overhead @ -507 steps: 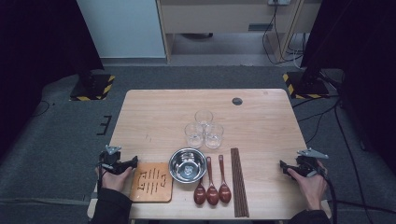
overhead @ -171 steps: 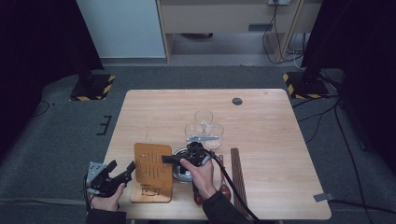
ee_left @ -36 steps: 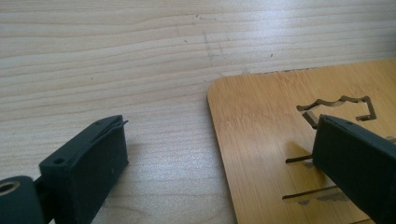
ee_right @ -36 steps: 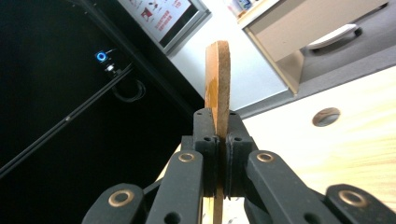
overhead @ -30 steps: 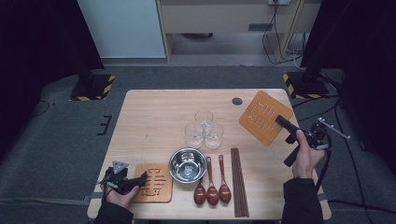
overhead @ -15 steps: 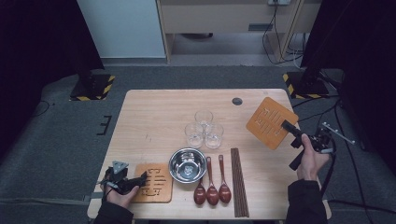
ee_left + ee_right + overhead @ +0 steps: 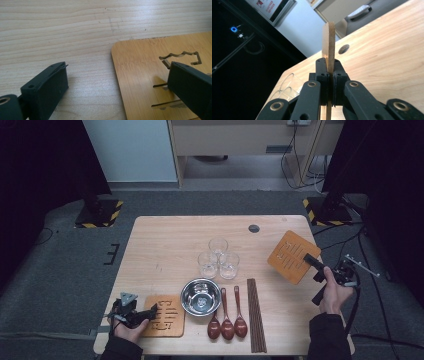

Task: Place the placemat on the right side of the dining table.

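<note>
Near the table's [image 7: 165,245] right edge, the right gripper [image 7: 314,264] holds a bamboo trivet [image 7: 293,256] clamped by its rim, tilted above bare wood; three glasses [image 7: 218,258], chopsticks [image 7: 255,315] and spoons [image 7: 227,320] lie well apart leftward. Jaws apart, the left gripper [image 7: 150,312] rests at the second trivet [image 7: 166,316] beside a steel bowl [image 7: 201,296].

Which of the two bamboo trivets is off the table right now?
The trivet at the far right, clamped on edge in the right gripper. The other trivet lies flat at the near left, beside the steel bowl.
</note>
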Motion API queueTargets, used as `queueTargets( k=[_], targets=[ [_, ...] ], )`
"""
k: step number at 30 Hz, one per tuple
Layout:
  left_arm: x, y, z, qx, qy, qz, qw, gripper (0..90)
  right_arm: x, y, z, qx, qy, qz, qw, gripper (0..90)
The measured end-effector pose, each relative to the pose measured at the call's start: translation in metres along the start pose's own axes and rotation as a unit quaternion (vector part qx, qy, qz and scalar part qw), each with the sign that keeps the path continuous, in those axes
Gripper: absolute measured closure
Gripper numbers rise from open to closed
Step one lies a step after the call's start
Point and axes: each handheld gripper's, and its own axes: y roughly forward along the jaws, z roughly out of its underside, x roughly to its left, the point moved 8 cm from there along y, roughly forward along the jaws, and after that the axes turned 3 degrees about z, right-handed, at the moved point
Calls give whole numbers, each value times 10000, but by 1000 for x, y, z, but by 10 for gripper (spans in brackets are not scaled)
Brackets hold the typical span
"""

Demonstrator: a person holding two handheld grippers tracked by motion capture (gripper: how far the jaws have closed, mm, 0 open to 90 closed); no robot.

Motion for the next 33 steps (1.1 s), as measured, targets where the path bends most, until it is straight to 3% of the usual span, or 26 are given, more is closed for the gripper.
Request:
queueTargets(
  k=[3,15,19,33],
  targets=[
    [0,0,0,1,0,0,10000,21,-10,2,4,66,20,136,9999,869],
    [0,0,0,0,2,-1,10000,21,-18,10,15,270,-60,353,9990,869],
    [0,0,0,1,1,0,10000,21,-27,10,17,321,-55,503,9982,869],
    [0,0,0,1,2,-1,10000,21,-34,12,21,404,-46,625,9972,861]
  ],
)
